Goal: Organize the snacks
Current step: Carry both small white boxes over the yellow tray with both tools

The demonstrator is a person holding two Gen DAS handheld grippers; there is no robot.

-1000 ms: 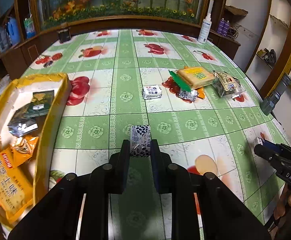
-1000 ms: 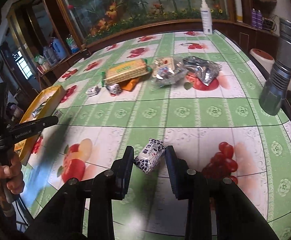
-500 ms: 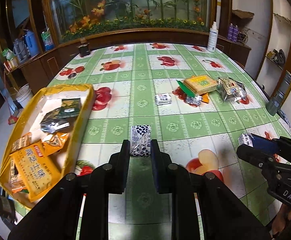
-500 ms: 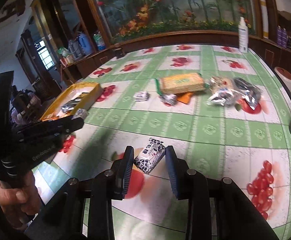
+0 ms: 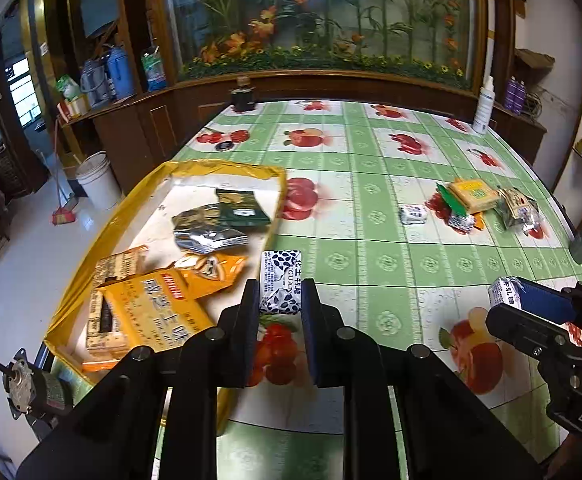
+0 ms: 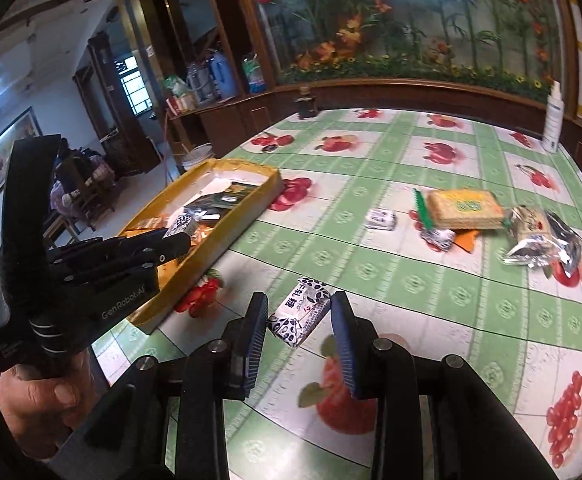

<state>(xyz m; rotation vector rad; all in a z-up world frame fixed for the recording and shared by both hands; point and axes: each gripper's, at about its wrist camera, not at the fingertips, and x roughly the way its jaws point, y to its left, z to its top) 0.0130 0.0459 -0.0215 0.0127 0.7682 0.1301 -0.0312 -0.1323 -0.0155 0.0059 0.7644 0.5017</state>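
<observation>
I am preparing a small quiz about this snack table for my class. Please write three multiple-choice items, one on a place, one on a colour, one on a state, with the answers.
1. Where does the biscuit pack lie?
A. in the tray
B. on the tablecloth, at the far right side
C. on the floor

2. What colour is the rim of the tray?
A. yellow
B. blue
C. white

3. What is the state of the left claw?
A. open and empty
B. shut on a small candy pack
C. lying on the table

Answers:
1 B: the biscuit pack rests on the tablecloth among other loose wrappers, apart from the tray.
2 A: the tray has a yellow rim.
3 B: the left claw presses a small candy pack with a black and white pattern between its pads.
</observation>
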